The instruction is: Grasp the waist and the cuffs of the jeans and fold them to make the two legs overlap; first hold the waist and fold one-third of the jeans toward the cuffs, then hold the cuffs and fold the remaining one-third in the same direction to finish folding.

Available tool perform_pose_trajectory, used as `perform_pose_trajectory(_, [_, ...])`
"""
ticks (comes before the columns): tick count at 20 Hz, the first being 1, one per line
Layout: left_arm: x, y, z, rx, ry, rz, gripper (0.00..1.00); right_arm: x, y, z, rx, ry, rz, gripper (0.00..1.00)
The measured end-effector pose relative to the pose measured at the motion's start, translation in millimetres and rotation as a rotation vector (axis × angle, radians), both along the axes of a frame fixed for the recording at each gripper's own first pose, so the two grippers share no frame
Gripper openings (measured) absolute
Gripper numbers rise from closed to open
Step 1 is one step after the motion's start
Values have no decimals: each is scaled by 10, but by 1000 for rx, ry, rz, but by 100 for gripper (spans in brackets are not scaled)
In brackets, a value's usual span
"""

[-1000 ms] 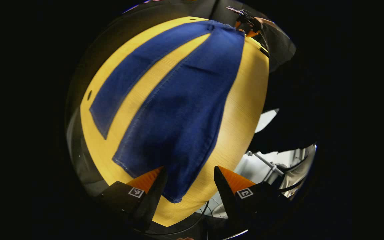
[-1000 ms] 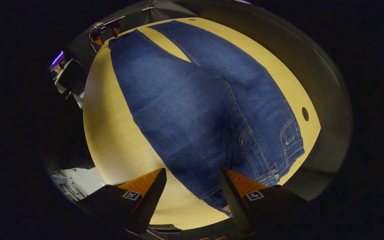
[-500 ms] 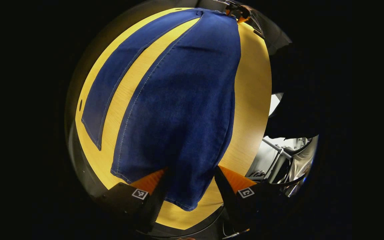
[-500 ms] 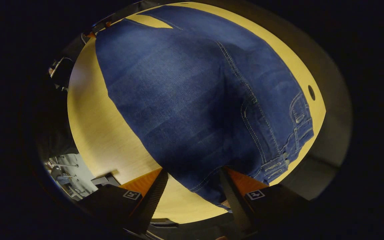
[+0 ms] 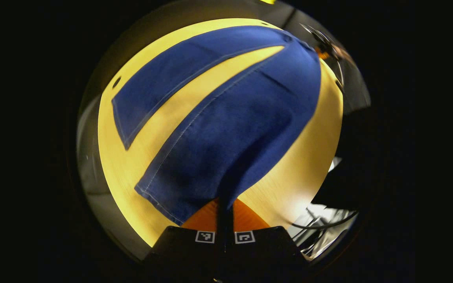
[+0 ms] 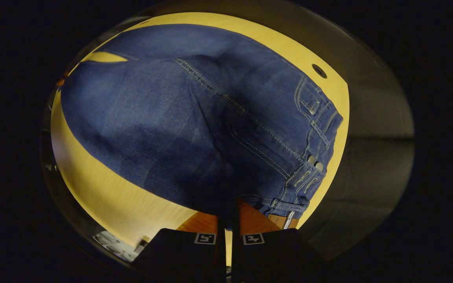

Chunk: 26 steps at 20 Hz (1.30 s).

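A recording booth: dark cloth walls (image 6: 380, 118) close round a pale wooden table (image 5: 305, 157) (metal framing (image 5: 321, 220) beyond).

yellow wooden table (image 5: 309, 157), dark surroundings

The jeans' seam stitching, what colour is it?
Pale, whitish thread on blue jeans, clearest in the right gripper view.

The jeans (image 6: 179, 129) are matt blue denim cloth, a woven grain showing, with pale raised stitching along the seams and small shiny metal rivets (image 6: 315, 161) at the waist. A tan, leather-like patch (image 6: 279, 221) sits on the waistband. The worktop (image 5: 301, 165) looks like smooth pale wood laminate with fine grain, softly glossy.
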<state>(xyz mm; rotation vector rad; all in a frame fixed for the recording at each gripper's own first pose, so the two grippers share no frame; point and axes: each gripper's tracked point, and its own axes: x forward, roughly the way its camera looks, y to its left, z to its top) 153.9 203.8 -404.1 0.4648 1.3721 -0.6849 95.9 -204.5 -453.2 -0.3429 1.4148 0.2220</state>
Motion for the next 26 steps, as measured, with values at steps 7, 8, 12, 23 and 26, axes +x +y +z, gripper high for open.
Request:
perform_pose_trajectory(7, [388, -12, 610, -14, -142, 33, 2, 390, 18, 622, 176, -275, -225, 10])
perform_pose_trajectory(8, [484, -52, 710, -24, -162, 47, 2, 490, 26, 737, 193, -326, -236, 9])
perform_pose_trajectory(12, [1106, -150, 1087, -34, -257, 117, 2, 797, 18, 1101, 198, -445, -263, 10])
perform_pose_trajectory(23, [2869, -240, 754, -65, -276, 499, 2, 2140, -397, 687, 169, -465, -441, 9])
perform_pose_trajectory(26, [3044, -291, 507, -27, -288, 558, 2, 2362, -409, 292, 166, -425, -458, 9])
